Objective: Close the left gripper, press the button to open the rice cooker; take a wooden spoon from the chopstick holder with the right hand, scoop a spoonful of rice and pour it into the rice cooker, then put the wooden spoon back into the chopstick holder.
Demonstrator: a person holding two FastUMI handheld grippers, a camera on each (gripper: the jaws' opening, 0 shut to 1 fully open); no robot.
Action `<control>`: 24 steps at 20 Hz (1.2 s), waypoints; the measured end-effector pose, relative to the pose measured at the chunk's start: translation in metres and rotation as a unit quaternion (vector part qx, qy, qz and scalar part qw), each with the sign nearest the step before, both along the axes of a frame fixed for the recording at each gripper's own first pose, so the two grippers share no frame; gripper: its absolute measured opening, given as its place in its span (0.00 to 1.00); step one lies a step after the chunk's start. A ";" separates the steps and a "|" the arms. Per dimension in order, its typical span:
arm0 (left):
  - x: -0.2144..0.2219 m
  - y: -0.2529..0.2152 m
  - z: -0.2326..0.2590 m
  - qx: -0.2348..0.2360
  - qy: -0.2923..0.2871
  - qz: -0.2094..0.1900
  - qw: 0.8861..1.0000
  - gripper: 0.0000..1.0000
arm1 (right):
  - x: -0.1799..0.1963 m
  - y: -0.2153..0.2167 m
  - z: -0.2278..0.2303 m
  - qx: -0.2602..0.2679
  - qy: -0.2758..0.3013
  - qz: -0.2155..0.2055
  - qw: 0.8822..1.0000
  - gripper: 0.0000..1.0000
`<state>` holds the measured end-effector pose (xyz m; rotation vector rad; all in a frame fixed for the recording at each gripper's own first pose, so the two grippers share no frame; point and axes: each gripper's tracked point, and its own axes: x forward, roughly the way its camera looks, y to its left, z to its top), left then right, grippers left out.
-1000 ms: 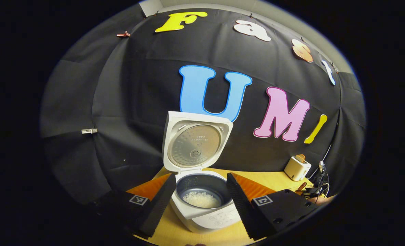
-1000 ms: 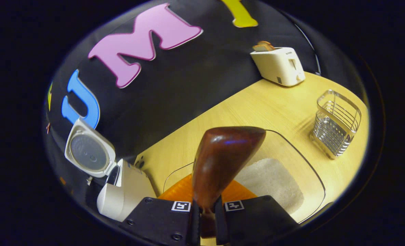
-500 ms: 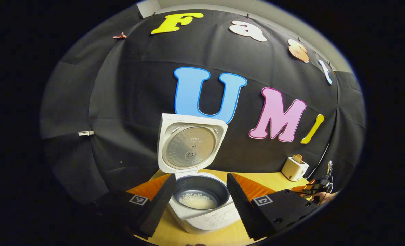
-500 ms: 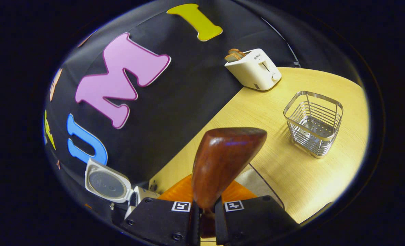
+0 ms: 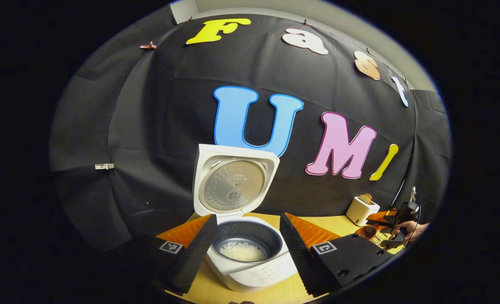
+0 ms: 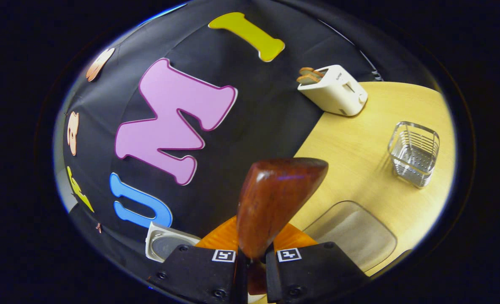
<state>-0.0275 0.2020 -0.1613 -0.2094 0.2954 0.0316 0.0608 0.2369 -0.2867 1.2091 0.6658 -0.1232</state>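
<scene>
Right claw (image 6: 256,264) is clamped tight on the handle of the wooden spoon (image 6: 275,202), both fingers pressing it, the bowl of the spoon rearing up in front of the camera. Whether any grains sit in it, I cannot tell. Just beyond the claw lies the clear glass dish of rice (image 6: 351,234), near the front of the table (image 6: 359,169). Farther out, the wire chopstick holder (image 6: 414,153) stands toward the table's right edge, and a white toaster (image 6: 333,89) with bread in its slots sits at the back edge against the wall.

Over to the left claw (image 5: 245,249): fingers spread wide, gripping nothing, framing the rice cooker (image 5: 250,253) at the table's left end. Its lid (image 5: 233,181) stands upright and there is a patch of rice in the inner pot (image 5: 243,251). So the pour looks done, and returning the spoon looks like what is left.

The risks: the holder is light wire, so a spoon coming in at a slant could catch the rim and tip or shove it. And the spoon is held low on the handle, so it may pivot between the fingers on contact.
</scene>
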 end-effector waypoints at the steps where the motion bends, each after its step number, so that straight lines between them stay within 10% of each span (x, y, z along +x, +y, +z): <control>1: -0.001 0.004 0.000 0.000 0.000 0.004 1.000 0.92 | 0.009 0.010 0.010 0.008 -0.007 0.005 1.000 0.21; 11: -0.018 0.049 0.003 0.024 -0.006 0.035 0.999 0.95 | 0.066 0.178 0.080 0.042 -0.078 0.127 0.988 0.21; 24: -0.025 0.066 -0.007 0.016 -0.008 0.049 0.999 0.95 | 0.084 0.323 0.073 -0.129 -0.142 0.281 0.940 0.21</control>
